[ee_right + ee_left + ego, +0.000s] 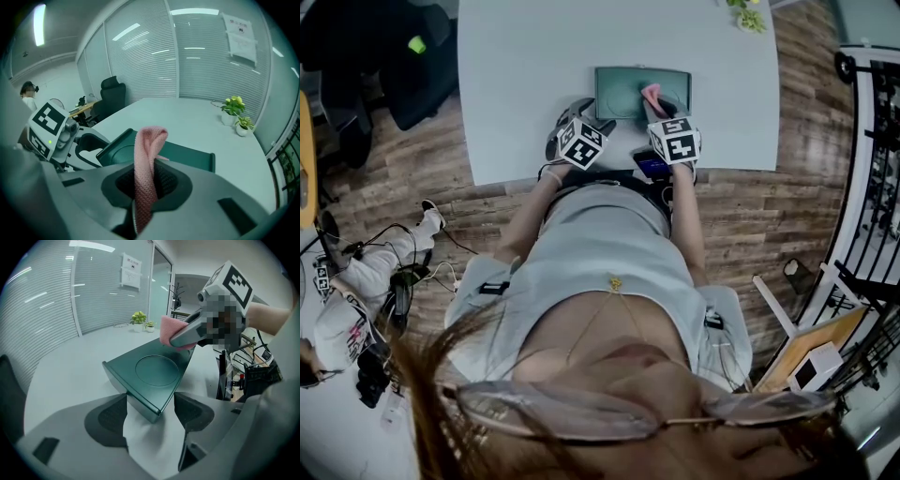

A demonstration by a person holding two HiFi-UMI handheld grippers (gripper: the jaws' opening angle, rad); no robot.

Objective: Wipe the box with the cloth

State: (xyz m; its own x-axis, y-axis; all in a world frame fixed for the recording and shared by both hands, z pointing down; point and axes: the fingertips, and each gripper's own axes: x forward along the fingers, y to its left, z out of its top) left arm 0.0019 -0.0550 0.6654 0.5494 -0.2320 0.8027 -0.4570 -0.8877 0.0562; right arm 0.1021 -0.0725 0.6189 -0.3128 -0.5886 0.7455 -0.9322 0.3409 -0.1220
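Note:
A dark green flat box (628, 90) lies on the pale table (525, 66), close to the near edge. My right gripper (659, 111) hovers over the box's right half, shut on a pink knitted cloth (653, 96). The cloth (149, 154) sticks up from between the jaws, with the box (192, 157) just behind it. My left gripper (598, 120) is at the box's near left corner. That corner (152, 394) pokes between its open fingers (110, 420); I cannot tell whether they touch it. The right gripper (187, 336) and cloth (166, 331) show beyond.
Small potted plants (750, 16) stand at the table's far right corner. A dark device (652, 166) hangs at the table's near edge by the person's waist. A black office chair (403, 56) stands to the left. Cables and gear (384, 281) lie on the wooden floor.

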